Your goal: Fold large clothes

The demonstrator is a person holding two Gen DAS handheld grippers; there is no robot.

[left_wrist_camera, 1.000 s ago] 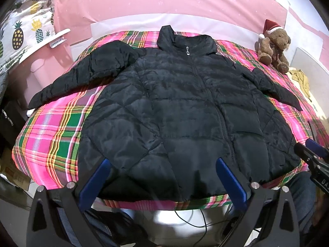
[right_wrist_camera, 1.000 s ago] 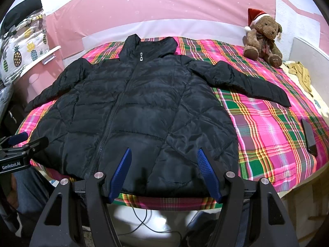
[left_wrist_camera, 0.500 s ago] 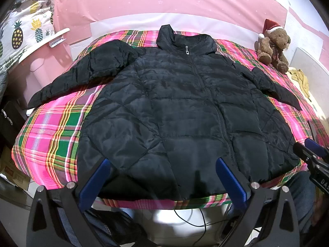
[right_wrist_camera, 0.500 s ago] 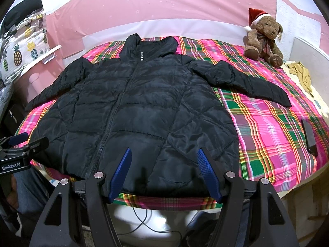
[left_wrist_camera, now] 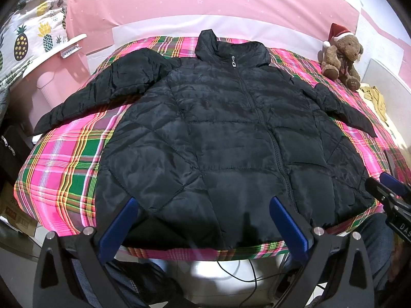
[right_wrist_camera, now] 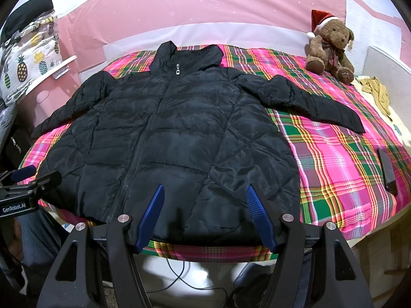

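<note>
Across the last second I see almost no change: the black puffer jacket (right_wrist_camera: 174,138) remains spread flat, zipped and front up, on the plaid bedspread (right_wrist_camera: 334,169), sleeves out to both sides. My left gripper (left_wrist_camera: 203,220) and right gripper (right_wrist_camera: 205,213) stay poised at the hem, fingers apart, gripping nothing. I judge that folding has not started; a sleeve is the likely first pick.

Plaid bed (right_wrist_camera: 334,169) carries jacket (right_wrist_camera: 179,138), teddy bear (right_wrist_camera: 330,48), phone (right_wrist_camera: 387,172)
</note>
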